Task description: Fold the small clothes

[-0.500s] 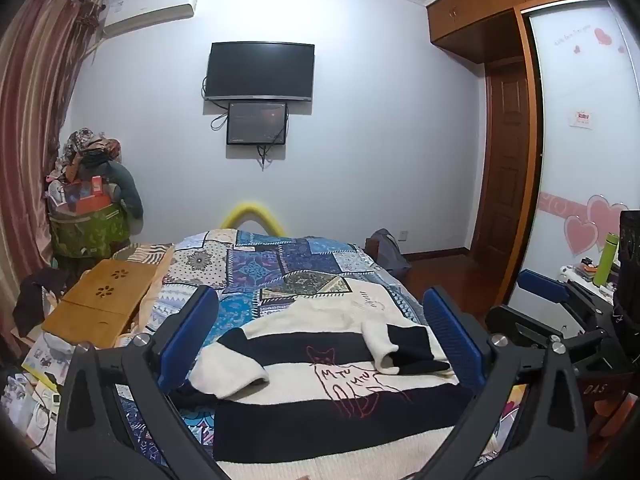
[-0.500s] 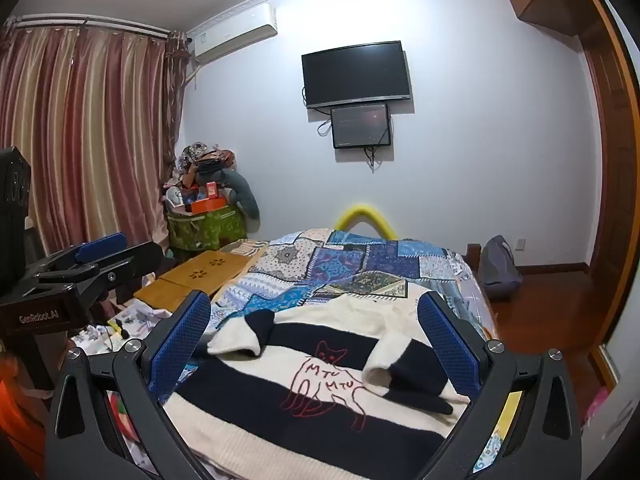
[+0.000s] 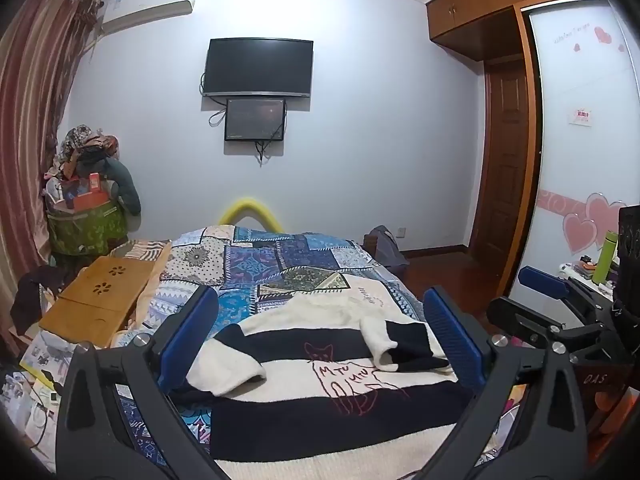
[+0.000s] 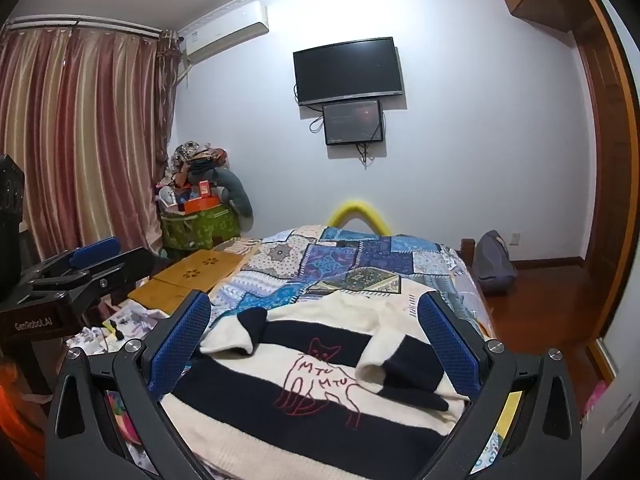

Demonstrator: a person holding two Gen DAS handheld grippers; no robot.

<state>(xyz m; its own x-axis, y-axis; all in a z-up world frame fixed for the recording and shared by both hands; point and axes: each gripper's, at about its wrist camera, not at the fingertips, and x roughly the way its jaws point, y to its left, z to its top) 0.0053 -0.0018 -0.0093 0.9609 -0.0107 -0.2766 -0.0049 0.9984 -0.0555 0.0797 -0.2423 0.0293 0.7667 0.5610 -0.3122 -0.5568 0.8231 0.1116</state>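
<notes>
While both jaws gape wide (empty), striped sweater (image 4: 304, 384) flat on patchwork bed (image 4: 352, 264), sleeves folded in

The sweater (image 3: 320, 376) at the lower centre looks like a thick, fuzzy knit, matt, in cream and navy bands, with a thin red stitched cat outline. Beneath it the quilt (image 3: 280, 264) is printed patchwork cloth, flat and matt. At the left, the small folding table (image 3: 100, 300) is pale wood with a smooth, lightly sheened top. The left gripper (image 3: 320, 340) and the right gripper (image 4: 316, 344) have matt black plastic arms, shiny metal screw heads and blue pads with a fine ribbed texture. The curtain (image 4: 80, 140) at the upper left is glossy striped fabric. The floor (image 4: 540, 296) at the right is polished reddish wood.
</notes>
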